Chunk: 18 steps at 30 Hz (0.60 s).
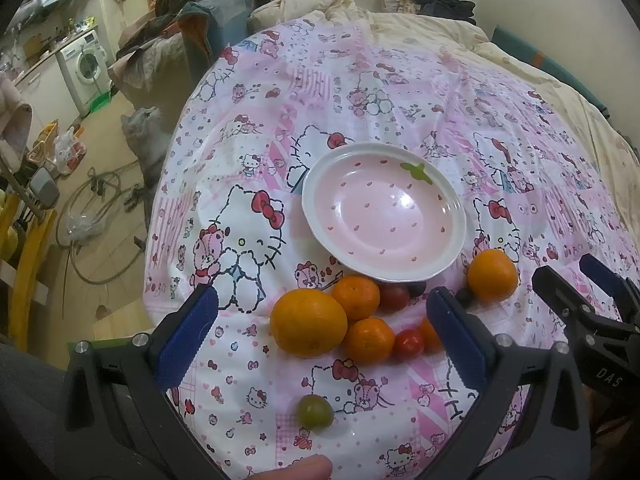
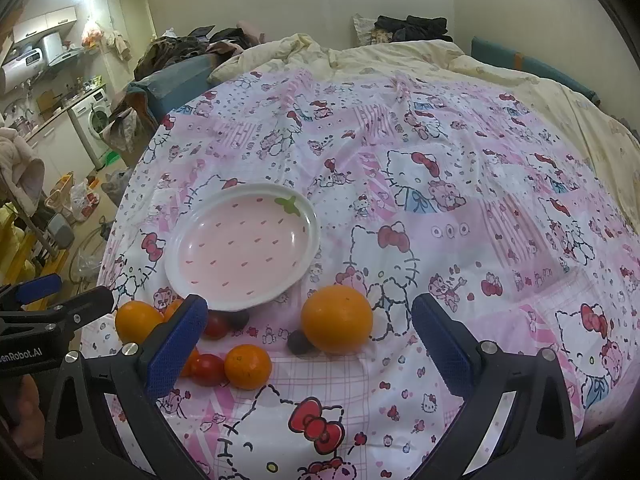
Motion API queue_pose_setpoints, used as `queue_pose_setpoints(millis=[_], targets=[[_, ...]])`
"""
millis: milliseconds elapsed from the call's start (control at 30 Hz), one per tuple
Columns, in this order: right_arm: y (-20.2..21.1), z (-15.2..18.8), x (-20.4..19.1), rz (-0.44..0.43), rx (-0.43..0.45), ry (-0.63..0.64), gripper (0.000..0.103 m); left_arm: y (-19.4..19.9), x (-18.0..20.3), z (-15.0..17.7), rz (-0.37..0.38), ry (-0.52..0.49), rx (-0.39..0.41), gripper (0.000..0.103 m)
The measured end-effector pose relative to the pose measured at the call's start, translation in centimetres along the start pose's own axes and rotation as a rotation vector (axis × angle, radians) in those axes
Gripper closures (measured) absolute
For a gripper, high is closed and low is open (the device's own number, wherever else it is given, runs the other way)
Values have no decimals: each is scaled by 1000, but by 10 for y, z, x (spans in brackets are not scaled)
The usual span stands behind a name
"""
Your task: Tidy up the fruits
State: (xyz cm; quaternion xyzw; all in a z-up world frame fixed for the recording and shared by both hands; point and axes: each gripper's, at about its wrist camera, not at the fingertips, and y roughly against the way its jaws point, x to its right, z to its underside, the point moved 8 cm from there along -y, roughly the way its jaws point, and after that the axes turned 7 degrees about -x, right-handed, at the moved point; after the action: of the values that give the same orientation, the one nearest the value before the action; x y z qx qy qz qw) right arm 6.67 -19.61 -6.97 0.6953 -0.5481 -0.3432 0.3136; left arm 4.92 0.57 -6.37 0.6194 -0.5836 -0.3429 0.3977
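A pink strawberry-pattern plate point(image 1: 452, 256) point(image 2: 176, 276) lies empty on the Hello Kitty sheet point(image 1: 360, 92). In front of it lie a large orange point(image 1: 308, 322), two small oranges point(image 1: 356, 297) point(image 1: 370, 339), red cherry tomatoes point(image 1: 408, 343) point(image 1: 394, 296), another orange point(image 1: 493, 275) point(image 2: 337, 319) and a dark grape point(image 2: 299, 342). A green grape point(image 1: 315, 411) lies nearer, between my left gripper's open fingers. My left gripper point(image 1: 324, 344) is open and empty above the fruit. My right gripper point(image 2: 308, 344) is open and empty, just short of the orange.
The sheet covers a bed with a cream duvet point(image 2: 400, 56) behind. A heap of clothes point(image 1: 192, 4) lies at the far left of the bed. A grey cat point(image 1: 146, 136) sits on the floor beside the bed, with cables point(image 1: 92, 216) and a washing machine point(image 1: 86, 66) beyond.
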Motion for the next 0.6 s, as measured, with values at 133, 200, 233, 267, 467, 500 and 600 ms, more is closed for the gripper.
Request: queue_pose_setpoints(millis=[133, 200, 233, 267, 467, 500, 600], targets=[[0, 0, 1, -1, 1, -2, 0, 1, -1, 0, 0, -1, 0, 0], [0, 0, 1, -2, 1, -2, 0, 1, 1, 2, -2, 3, 1, 0], [0, 0, 1, -2, 1, -3, 0, 1, 1, 2, -3, 2, 1, 0], [0, 0, 1, -2, 1, -2, 0, 1, 1, 2, -3, 3, 1, 0], [0, 0, 1, -2, 1, -2, 0, 1, 1, 2, -2, 1, 1, 0], [0, 0, 1, -2, 0, -2, 0, 1, 1, 2, -2, 1, 2, 0], [0, 0, 1, -2, 1, -3, 0, 1, 1, 2, -2, 2, 2, 0]])
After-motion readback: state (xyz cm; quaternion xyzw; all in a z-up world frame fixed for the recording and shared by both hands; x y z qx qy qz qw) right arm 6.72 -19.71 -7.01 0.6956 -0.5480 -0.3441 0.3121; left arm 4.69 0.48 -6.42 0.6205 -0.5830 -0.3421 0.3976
